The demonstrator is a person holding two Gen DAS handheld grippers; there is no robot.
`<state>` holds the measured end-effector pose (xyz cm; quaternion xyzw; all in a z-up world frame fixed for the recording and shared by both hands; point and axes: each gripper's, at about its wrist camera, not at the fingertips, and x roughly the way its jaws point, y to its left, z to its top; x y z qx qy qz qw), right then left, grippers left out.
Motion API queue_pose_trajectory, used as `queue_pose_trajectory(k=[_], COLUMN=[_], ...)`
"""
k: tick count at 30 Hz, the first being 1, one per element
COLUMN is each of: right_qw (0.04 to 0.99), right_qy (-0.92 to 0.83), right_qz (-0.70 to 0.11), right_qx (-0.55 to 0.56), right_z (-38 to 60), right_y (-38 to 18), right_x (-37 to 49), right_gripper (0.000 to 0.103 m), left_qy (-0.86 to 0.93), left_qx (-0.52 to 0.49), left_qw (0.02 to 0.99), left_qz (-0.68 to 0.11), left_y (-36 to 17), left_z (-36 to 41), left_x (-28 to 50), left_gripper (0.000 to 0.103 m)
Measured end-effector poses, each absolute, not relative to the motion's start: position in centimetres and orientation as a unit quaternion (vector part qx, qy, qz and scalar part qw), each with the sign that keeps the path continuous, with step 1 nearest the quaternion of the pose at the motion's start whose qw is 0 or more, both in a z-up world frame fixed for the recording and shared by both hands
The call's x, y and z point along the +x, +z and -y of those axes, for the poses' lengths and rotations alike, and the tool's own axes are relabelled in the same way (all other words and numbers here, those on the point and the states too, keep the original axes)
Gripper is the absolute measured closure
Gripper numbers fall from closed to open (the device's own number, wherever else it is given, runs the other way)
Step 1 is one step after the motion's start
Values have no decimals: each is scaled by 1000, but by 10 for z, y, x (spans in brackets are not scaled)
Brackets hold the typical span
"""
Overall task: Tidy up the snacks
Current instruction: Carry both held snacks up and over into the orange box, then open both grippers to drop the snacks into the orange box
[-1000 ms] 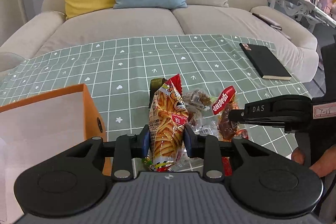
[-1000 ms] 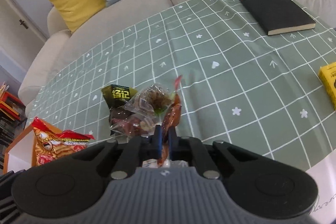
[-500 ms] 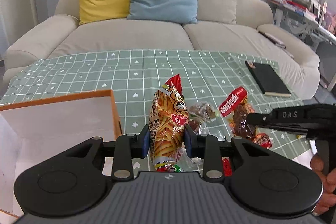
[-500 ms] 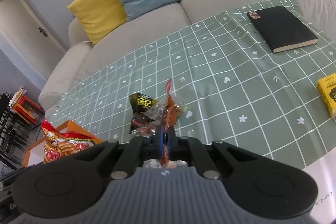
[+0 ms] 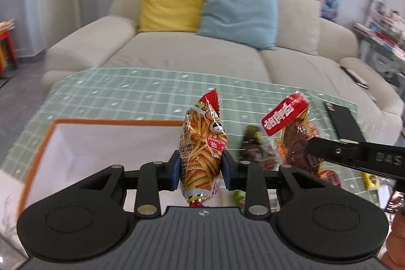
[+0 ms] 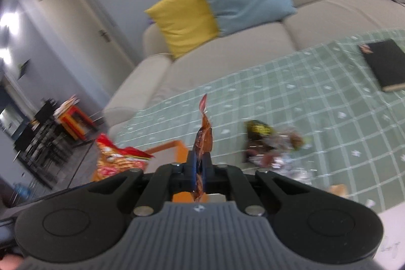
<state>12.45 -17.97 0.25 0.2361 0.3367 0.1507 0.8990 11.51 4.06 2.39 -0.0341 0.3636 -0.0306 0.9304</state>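
Lifted above the orange box, fries packet sits clamped between left jaws.

The left tongs are held level and raised, their blue-padded fingers pressed against both flat sides of an upright fries packet. The right tongs sit just to the right, tilted, fingers nearly together and pinching a thin meat-snack pouch edge-on. The person's right hand shows at the lower right edge.
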Motion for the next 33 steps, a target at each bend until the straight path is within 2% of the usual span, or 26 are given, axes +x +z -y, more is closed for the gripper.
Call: queue_pose_trajectory(k=[8, 17, 33], right_qw=[889, 876, 853], right_qy=[206, 202, 172], right_qz=[-362, -421, -492], right_qx=[189, 118, 33], right_z=[105, 54, 23], right_y=[13, -26, -81], right_x=[131, 153, 176], right_gripper=[103, 103, 103], left_qy=[27, 52, 41], left_qx=[-54, -50, -39], left_qw=[917, 893, 849], left_qz=[-393, -444, -525], left_y=[15, -20, -77], left_z=[-93, -111, -113], left_x=[112, 125, 146], left_gripper=[67, 67, 67])
